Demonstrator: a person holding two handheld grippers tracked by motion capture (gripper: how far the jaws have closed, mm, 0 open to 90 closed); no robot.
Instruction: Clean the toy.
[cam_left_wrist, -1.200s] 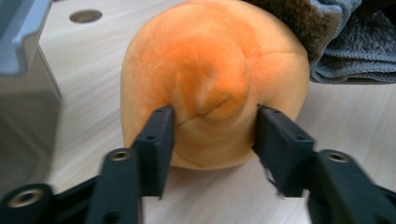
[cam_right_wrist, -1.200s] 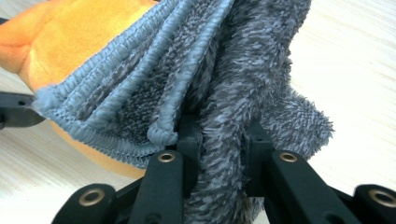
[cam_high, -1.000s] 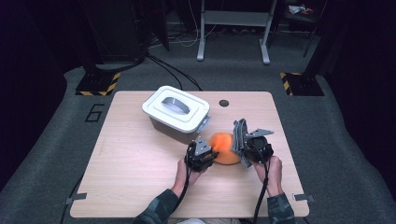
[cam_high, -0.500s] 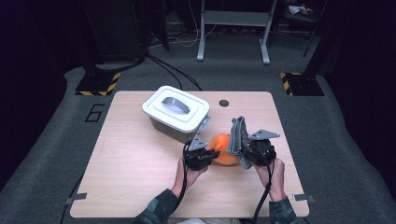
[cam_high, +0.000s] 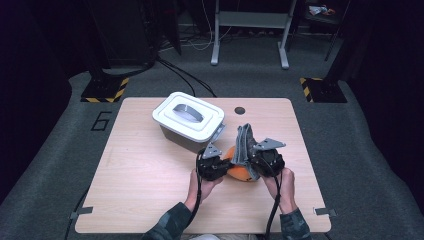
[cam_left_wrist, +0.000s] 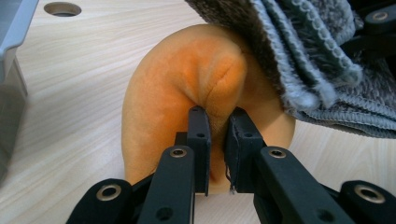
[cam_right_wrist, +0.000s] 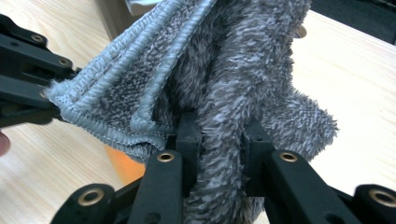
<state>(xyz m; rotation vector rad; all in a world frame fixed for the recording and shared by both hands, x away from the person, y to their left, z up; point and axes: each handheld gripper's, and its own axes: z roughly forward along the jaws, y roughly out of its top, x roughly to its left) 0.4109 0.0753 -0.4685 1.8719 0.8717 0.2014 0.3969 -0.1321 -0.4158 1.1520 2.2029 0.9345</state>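
**High view: two grippers share an orange cloth and a grey towel**

High view, from the left of the frame: bare wooden tabletop (cam_high: 125, 180), then a white lidded box (cam_high: 189, 120) in the upper middle, standing at an angle, with a small round hole (cam_high: 240, 110) in the tabletop just to its right. Below the box, at the centre, the left gripper (cam_high: 214, 167) comes in over a hand and a dark sleeve. Its jaws have just been closing, and in the left gripper view they stand nearly together, pinching a fold of the orange cloth (cam_left_wrist: 196, 84), which bulges up in a soft hump on the tabletop. In the high view that orange cloth (cam_high: 237, 171) lies between the two grippers, touching both.

Further right, the right gripper (cam_high: 260, 162) has its jaws clamped on a grey towel (cam_high: 243, 142), which stands up from it in a tall bunch. The right gripper view shows the grey towel (cam_right_wrist: 224, 93) thick and fuzzy between the two black jaws, with its stitched hem falling away to the left of the frame. In the left gripper view the towel drapes over the upper right of the orange cloth.
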